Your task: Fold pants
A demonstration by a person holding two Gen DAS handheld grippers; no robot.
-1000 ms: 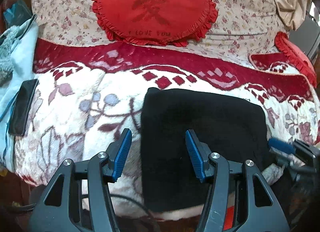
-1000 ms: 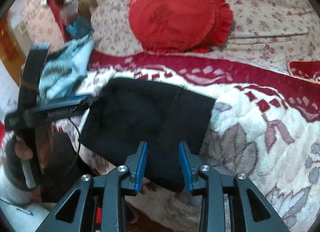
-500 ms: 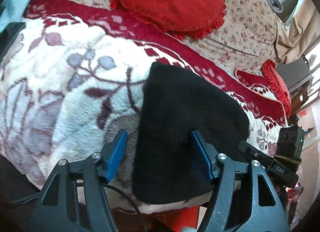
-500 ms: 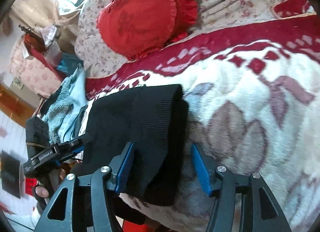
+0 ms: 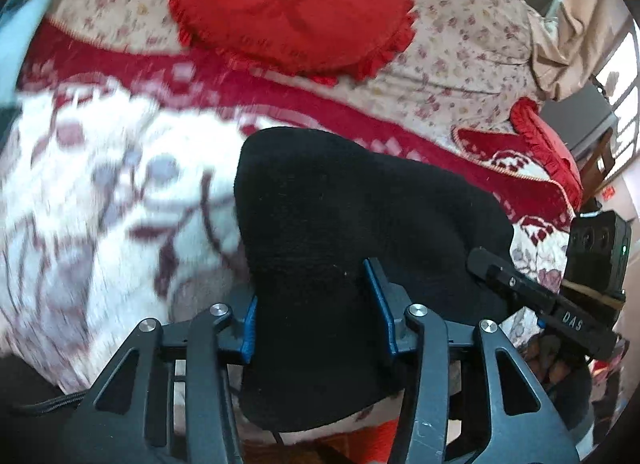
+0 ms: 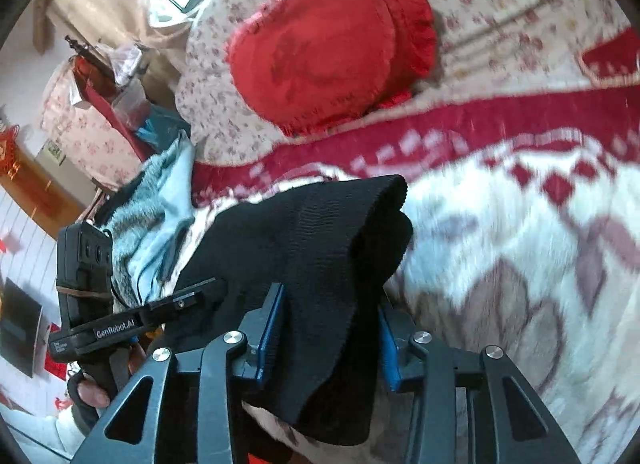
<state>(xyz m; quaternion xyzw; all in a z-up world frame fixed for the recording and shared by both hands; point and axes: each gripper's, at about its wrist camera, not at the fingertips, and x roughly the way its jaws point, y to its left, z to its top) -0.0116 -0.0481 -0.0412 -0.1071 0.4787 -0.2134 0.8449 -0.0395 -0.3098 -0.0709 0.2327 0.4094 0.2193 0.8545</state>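
Observation:
The black pants lie folded in a thick bundle on the white and red blanket. My left gripper is open, its blue fingers astride the bundle's near left edge. My right gripper is open too, its fingers astride the ribbed right end of the pants. Each gripper shows in the other's view: the right one at the bundle's right side, the left one at its left side.
A red heart-shaped cushion leans on the flowered backrest behind the pants. A light blue fleece garment lies left of the bundle. A second red cushion sits at the far right.
Both grippers have pushed forward over the bundle's two ends, so the pants now fill the gap between each pair of fingers. The gaps have narrowed slightly.

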